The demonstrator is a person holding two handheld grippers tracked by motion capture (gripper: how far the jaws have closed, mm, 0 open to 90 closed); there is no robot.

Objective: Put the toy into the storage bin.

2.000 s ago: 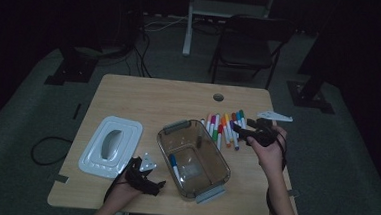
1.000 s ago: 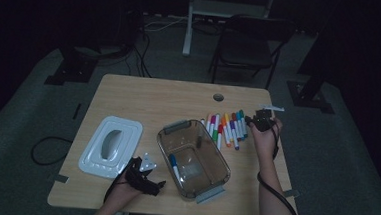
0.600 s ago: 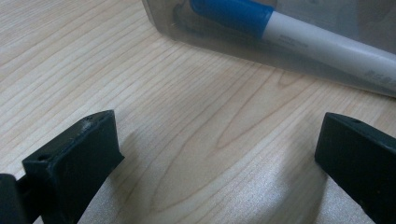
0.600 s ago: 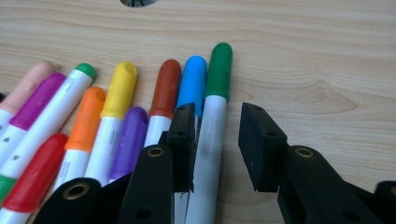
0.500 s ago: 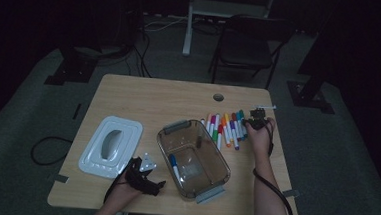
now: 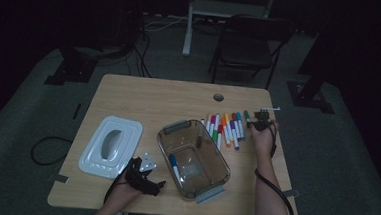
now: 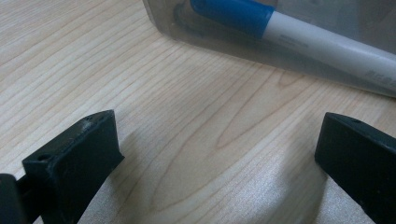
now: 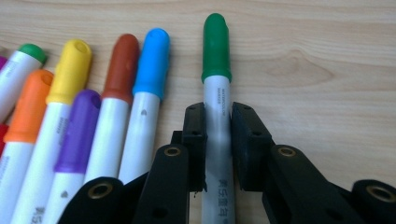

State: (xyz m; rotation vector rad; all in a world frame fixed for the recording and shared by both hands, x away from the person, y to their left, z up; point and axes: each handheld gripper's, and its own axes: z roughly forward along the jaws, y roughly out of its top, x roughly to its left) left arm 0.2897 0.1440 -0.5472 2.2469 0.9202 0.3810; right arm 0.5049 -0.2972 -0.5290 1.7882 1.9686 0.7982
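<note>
A row of several capped markers (image 6: 226, 128) lies on the wooden table right of a clear plastic bin (image 6: 193, 158). My right gripper (image 8: 217, 116) has just been closing, and its pads now press on the white barrel of the green-capped marker (image 8: 216, 51), the rightmost of the row (image 6: 247, 116). In the high view the right gripper (image 6: 258, 122) sits at the row's right end. One blue-capped marker (image 7: 299, 39) lies inside the bin (image 6: 174, 166). My left gripper (image 7: 215, 154) rests open on the table just left of the bin (image 6: 146, 177), nothing between its fingers.
A white lid (image 6: 111, 145) lies left of the bin. The table (image 6: 144, 99) has a cable hole (image 6: 218, 96) near its far edge. A folding chair (image 6: 247, 41) and stand legs are beyond the table. Blue, brown, yellow, purple and orange markers (image 8: 140, 93) lie left of the gripped one.
My right hand has moved down to the right end of the marker row and settled there. The left hand has stayed put.
</note>
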